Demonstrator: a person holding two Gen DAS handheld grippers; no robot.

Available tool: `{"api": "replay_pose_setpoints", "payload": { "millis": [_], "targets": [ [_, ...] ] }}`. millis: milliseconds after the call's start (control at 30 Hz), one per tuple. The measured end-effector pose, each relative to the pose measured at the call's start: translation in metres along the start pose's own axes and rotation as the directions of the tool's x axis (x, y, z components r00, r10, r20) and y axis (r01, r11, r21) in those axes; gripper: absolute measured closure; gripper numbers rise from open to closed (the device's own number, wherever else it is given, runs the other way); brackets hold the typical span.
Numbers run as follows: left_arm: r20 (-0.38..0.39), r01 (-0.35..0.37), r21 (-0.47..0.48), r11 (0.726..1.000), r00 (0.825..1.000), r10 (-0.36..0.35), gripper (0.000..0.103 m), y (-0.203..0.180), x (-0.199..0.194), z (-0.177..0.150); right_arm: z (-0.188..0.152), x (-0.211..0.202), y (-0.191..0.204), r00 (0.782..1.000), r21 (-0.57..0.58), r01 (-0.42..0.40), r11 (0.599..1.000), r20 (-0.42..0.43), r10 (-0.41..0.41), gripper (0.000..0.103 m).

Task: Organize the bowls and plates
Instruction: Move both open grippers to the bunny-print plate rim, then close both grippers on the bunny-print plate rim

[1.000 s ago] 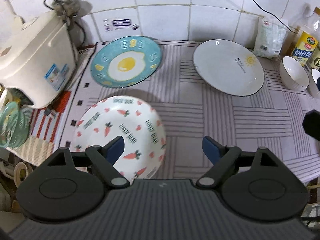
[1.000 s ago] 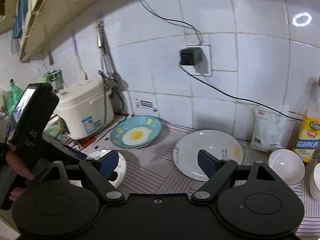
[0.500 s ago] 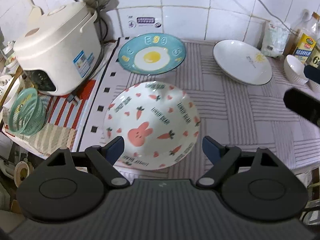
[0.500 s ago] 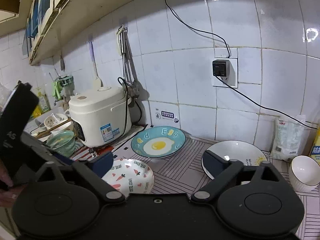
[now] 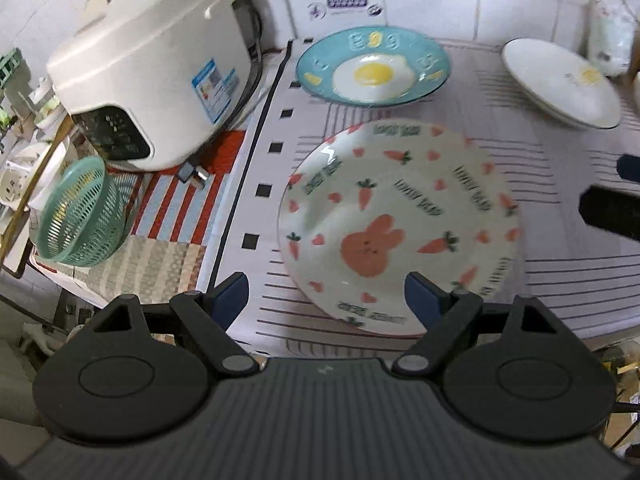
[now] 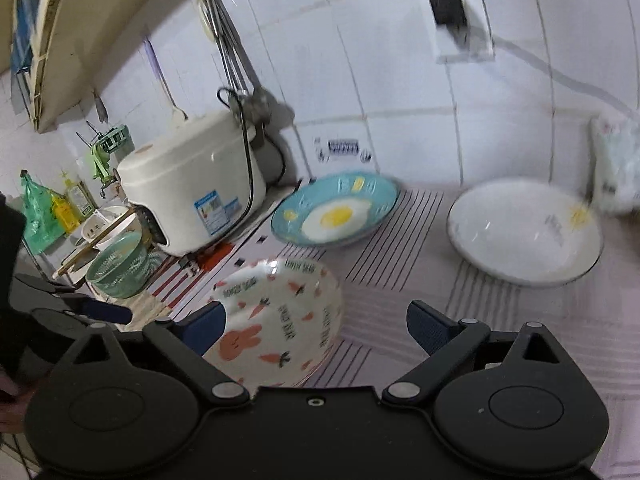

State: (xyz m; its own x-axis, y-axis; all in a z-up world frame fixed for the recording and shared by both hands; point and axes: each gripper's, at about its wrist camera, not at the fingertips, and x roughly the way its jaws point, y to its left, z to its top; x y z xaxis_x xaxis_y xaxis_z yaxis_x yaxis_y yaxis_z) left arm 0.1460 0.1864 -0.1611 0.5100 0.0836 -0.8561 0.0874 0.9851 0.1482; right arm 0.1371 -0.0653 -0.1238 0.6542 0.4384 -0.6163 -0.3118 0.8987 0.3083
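Note:
A white plate with a pink bunny and carrots [image 5: 400, 224] lies flat on the striped cloth, just ahead of my left gripper [image 5: 325, 300]. That gripper is open, and the plate's near rim shows between its blue fingers without touching them. Behind it sit a blue fried-egg plate [image 5: 372, 68] and a plain white plate with a small sun [image 5: 560, 84]. My right gripper [image 6: 316, 324] is open wide over the right side of the bunny plate [image 6: 280, 320], holding nothing. From there the egg plate [image 6: 336, 212] and the white plate [image 6: 524, 232] lie farther back.
A white rice cooker [image 5: 152, 76] stands at the back left, its cord trailing onto the cloth. A green mesh basket [image 5: 80, 212] sits at the left edge. A white bag [image 6: 616, 168] leans on the tiled wall at the right. The counter's front edge [image 5: 600, 328] is close.
Both grippers have dropped and come in toward the bunny plate, which now looks larger in both views. The right gripper's fingers have spread a little wider.

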Motion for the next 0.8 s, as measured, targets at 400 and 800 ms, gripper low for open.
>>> {"api": "replay_pose_setpoints", "payload": {
  "millis": [400, 800],
  "targets": [
    [-0.099, 0.108, -0.117, 0.987, 0.988, -0.12, 0.02, 0.02, 0.05, -0.001, -0.03, 0.064, -0.018, 0.992, 0.217, -0.003, 0.976, -0.122, 0.03, 0.031],
    [-0.117, 0.125, -0.18, 0.976, 0.982, -0.148, 0.073, 0.029, 0.065, 0.005, -0.034, 0.097, -0.023, 0.977, 0.293, 0.003, 0.956, -0.205, 0.06, 0.089]
  ]
}}
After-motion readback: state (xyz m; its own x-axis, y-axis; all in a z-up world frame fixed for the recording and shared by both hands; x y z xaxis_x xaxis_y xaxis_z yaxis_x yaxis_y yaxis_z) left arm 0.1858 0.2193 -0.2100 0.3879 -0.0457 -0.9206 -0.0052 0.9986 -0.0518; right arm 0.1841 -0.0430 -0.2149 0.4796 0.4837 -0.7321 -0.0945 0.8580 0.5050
